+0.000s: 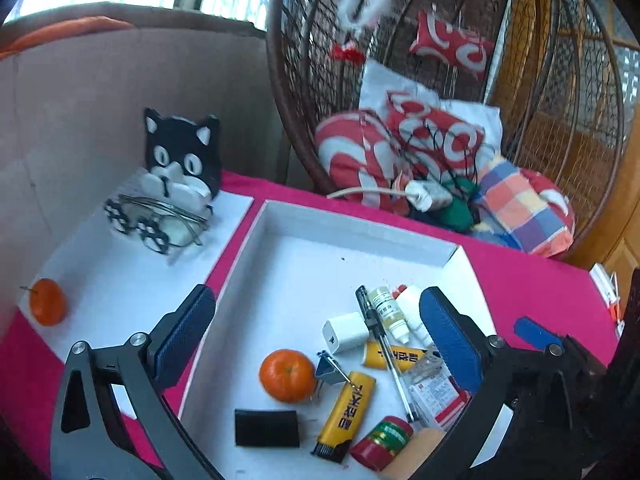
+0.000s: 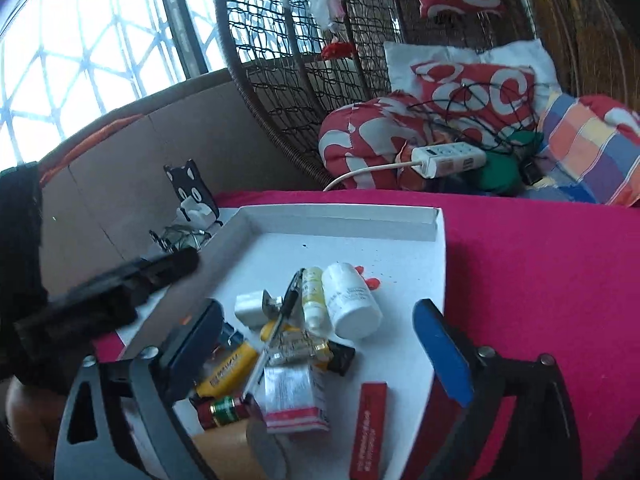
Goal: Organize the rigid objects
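Note:
A white shallow box (image 1: 352, 220) lies on the pink cloth and holds small items: an orange (image 1: 287, 375), a white charger (image 1: 343, 332), a pen (image 1: 384, 344), yellow tubes (image 1: 347, 412), a red-green jar (image 1: 383, 440), a black block (image 1: 266, 428) and small bottles (image 1: 390, 312). My left gripper (image 1: 316, 336) is open and empty above the box. My right gripper (image 2: 320, 340) is open and empty over the same box (image 2: 340, 220), above a white bottle (image 2: 352, 300), a medicine packet (image 2: 294, 396) and a red stick (image 2: 368, 428).
A white sheet (image 1: 120, 280) left of the box carries a black cat holder (image 1: 182, 156), glasses (image 1: 156, 220) and a second orange (image 1: 47, 302). A wicker chair (image 1: 480, 80) with cushions and a power strip (image 2: 448, 158) stands behind. A cardboard wall (image 1: 100, 100) is at the left.

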`<state>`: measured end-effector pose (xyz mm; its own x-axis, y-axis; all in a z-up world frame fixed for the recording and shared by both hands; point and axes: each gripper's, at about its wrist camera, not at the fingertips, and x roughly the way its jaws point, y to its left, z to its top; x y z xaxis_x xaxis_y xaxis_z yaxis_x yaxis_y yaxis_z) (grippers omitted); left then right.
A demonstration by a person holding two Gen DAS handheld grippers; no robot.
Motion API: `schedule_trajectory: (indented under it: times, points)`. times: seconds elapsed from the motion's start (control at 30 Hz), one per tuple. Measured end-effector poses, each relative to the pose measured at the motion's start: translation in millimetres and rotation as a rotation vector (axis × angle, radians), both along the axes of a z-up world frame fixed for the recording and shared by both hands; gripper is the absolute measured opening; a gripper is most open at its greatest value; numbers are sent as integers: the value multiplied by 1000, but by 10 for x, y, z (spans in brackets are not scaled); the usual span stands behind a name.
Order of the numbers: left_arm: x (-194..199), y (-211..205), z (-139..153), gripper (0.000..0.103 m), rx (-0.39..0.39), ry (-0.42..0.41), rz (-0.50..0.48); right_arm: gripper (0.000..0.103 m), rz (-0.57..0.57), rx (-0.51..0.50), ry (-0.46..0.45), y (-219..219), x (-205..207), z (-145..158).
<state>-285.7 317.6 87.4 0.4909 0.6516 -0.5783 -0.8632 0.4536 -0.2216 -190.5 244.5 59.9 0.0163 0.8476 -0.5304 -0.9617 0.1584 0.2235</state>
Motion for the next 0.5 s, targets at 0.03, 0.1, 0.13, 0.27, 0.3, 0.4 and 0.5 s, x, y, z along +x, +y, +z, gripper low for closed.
schedule_trajectory:
  times: [0.03,0.1,0.13,0.27,0.3,0.4,0.5]
  points:
    - [-44,-27,29,103,6,-13,7,103,-2,10,-14,-59,-19,13]
    - [-130,-110,106,103,17,-34,15,103,-20,33,-44,-183,-45,68]
    - [-156,-142,144,103,20,-37,19,103,-28,42,-53,-220,-50,105]
    - [-219,-315,321,103,30,-10,31,103,-76,101,-71,-428,-7,271]
    - [-225,-385,373,103,53,10,45,103,-84,118,-64,-486,13,317]
    - [-246,-654,570,103,172,100,123,103,-102,161,-65,-646,48,434]
    - [-343,-913,803,103,293,100,170,103,-140,217,-124,-866,60,628]
